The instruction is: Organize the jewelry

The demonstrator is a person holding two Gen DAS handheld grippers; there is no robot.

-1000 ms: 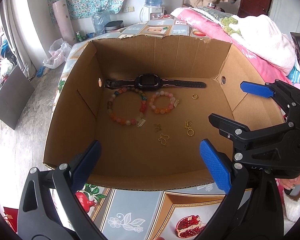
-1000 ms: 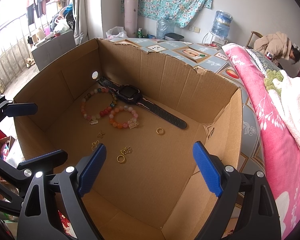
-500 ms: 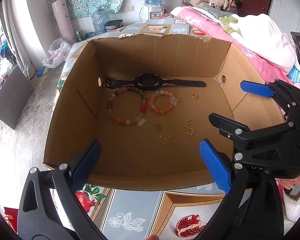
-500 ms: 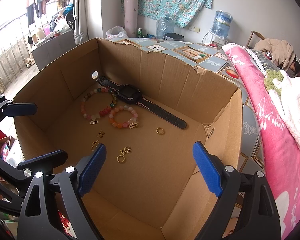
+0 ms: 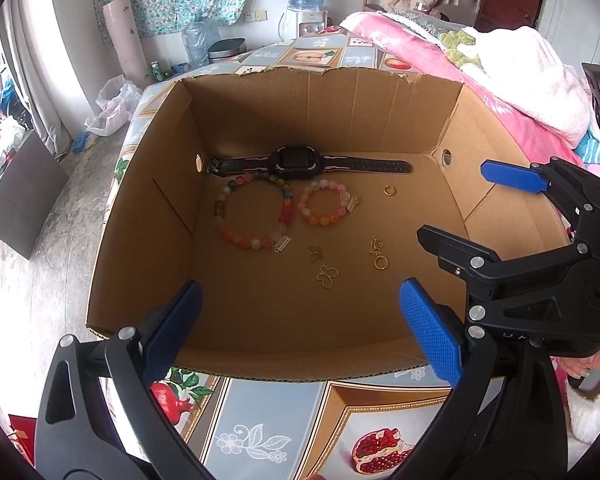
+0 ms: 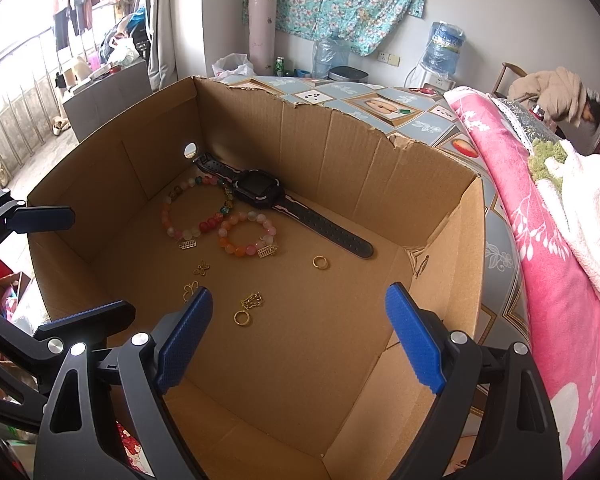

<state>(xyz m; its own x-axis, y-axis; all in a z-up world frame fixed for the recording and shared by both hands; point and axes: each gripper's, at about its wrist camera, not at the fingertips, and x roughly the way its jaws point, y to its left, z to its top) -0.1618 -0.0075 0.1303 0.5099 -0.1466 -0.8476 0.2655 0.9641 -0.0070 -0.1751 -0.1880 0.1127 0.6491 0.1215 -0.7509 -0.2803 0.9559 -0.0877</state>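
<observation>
An open cardboard box (image 5: 140, 216) sits on a counter (image 5: 260, 420) covered with a fruit-print cloth. On the box floor, a black smartwatch (image 5: 296, 162) lies flat along the far wall. Just in front of it lie a large multicoloured bead bracelet (image 5: 252, 212) and a smaller pink-and-orange bead bracelet (image 5: 324, 202), side by side. A plain gold ring (image 5: 389, 190) lies to their right. Nearer the front lie two gold butterfly charms (image 5: 326, 277) and a gold ring with an attached charm (image 5: 379, 258). The left gripper (image 5: 300, 332) and the right gripper (image 6: 300, 340) both hover at the box's near edge, jaws wide apart, holding nothing.
</observation>
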